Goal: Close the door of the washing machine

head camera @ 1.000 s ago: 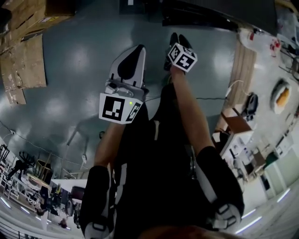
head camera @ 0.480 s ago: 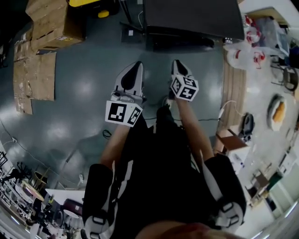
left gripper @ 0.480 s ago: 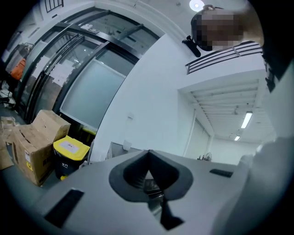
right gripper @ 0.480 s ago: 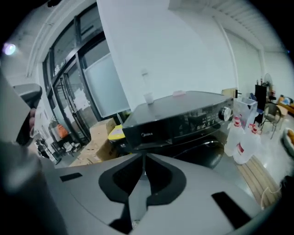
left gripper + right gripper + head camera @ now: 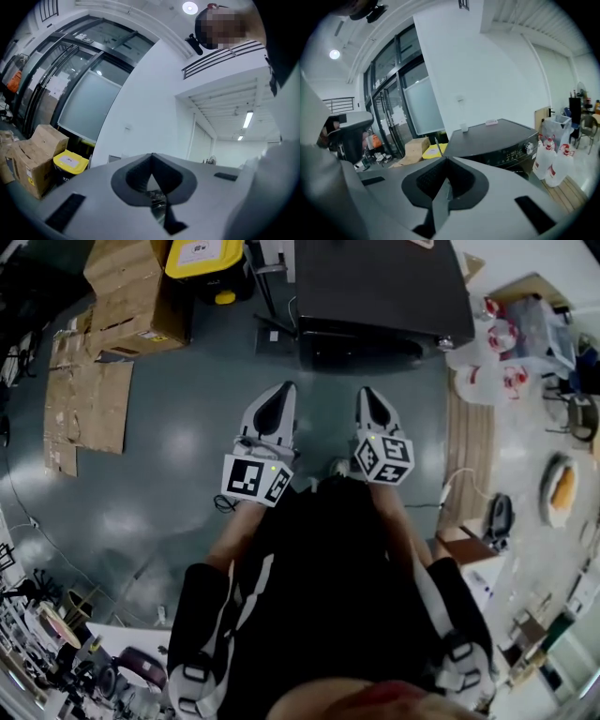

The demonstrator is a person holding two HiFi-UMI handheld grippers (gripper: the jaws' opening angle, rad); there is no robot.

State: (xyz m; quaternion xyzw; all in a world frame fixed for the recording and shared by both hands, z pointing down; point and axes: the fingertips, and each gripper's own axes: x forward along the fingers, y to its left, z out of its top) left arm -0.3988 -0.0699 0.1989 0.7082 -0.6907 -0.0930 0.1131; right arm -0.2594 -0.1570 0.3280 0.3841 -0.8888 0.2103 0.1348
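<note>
A: Quick one. Tools?

B: Left tool (image 5: 284, 392): tips together, nothing in it. Right tool (image 5: 367, 395): jaws have just been closing and now meet along one seam, also on nothing. Both are held side by side in front of the person and point at the machine.

A: Touching it?

B: No. They're apart from it, with bare floor (image 5: 178, 446) between.

A: Where's the washing machine?

B: It's the dark box (image 5: 384, 292) at top centre of the head view, straight ahead of both tools. The right gripper view shows its flat top and its control panel with a knob.

A: Door?

B: It's on the front face, below the panel. The tool's own body covers most of that, so I can't tell how the door stands.

A: What's around it?

B: Cardboard boxes (image 5: 131, 287) and a yellow bin (image 5: 204, 257) sit left of the machine. Flattened cardboard (image 5: 89, 409) lies on the floor further left, and white plastic bags (image 5: 492, 362) stand just right of the machine.
</note>
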